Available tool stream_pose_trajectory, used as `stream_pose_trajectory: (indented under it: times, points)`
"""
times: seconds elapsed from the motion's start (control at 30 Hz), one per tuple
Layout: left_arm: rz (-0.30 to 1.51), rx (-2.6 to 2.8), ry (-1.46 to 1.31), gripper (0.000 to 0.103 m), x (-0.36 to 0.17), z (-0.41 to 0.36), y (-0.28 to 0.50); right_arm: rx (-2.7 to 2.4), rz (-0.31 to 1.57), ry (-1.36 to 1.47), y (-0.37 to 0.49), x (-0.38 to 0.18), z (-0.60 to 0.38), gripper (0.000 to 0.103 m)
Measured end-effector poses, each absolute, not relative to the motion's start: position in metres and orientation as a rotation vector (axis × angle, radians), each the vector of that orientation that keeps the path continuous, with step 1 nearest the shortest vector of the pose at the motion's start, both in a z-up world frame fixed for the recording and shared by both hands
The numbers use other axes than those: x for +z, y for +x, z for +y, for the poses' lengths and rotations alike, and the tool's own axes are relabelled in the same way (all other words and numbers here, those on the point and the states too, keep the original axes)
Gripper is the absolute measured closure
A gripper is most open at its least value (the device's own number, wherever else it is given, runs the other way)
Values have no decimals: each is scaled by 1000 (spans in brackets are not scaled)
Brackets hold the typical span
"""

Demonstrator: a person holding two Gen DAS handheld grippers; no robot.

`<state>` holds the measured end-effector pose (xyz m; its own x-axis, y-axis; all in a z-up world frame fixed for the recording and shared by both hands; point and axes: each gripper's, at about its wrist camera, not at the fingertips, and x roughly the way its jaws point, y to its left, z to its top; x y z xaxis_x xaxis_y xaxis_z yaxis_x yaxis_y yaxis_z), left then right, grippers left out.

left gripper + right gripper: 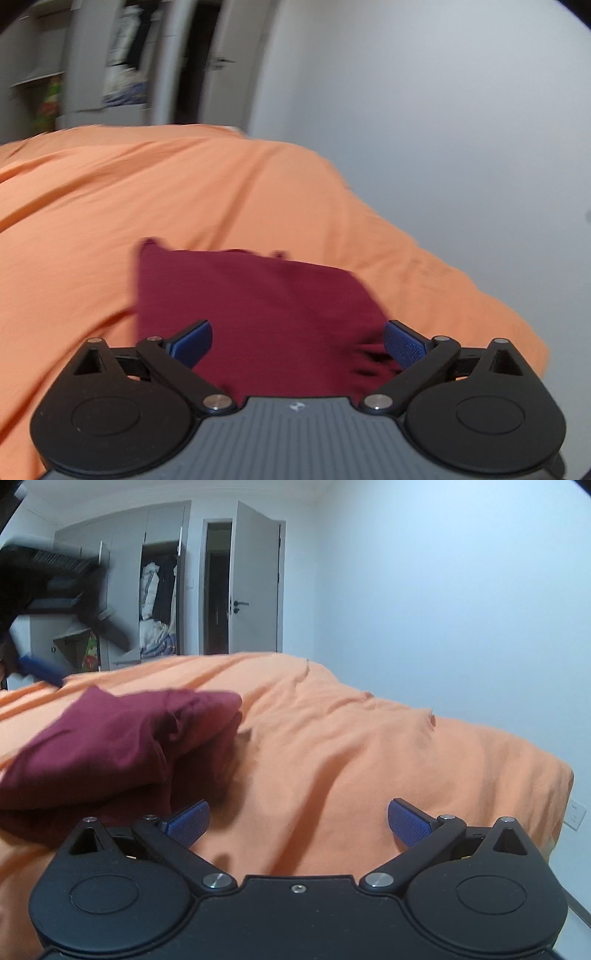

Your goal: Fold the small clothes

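Lying on the orange bed (369,746), the dark red cloth (110,738) looks partly folded and bunched. The left gripper (297,341) hangs over it with jaws spread wide. The right gripper (298,821) sits beside it, jaws spread too, holding nothing. Next, I think, one must pinch an edge. No words can be read anywhere.
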<state>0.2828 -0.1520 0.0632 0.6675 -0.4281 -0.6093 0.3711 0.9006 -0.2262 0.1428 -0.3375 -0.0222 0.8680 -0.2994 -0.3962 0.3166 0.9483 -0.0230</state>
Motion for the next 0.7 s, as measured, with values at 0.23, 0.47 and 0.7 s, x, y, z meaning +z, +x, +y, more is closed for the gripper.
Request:
stream_pose_trajectory:
  times: [0.23, 0.47, 0.7]
  points:
    - [801, -337, -195, 1, 50, -74, 285, -243, 352, 192, 156, 2, -339, 1]
    - [912, -322, -315, 1, 13, -41, 275, -55, 423, 420, 178, 1, -332, 20]
    - [957, -401, -327, 7, 2, -39, 269, -19, 483, 567, 181, -3, -335, 88]
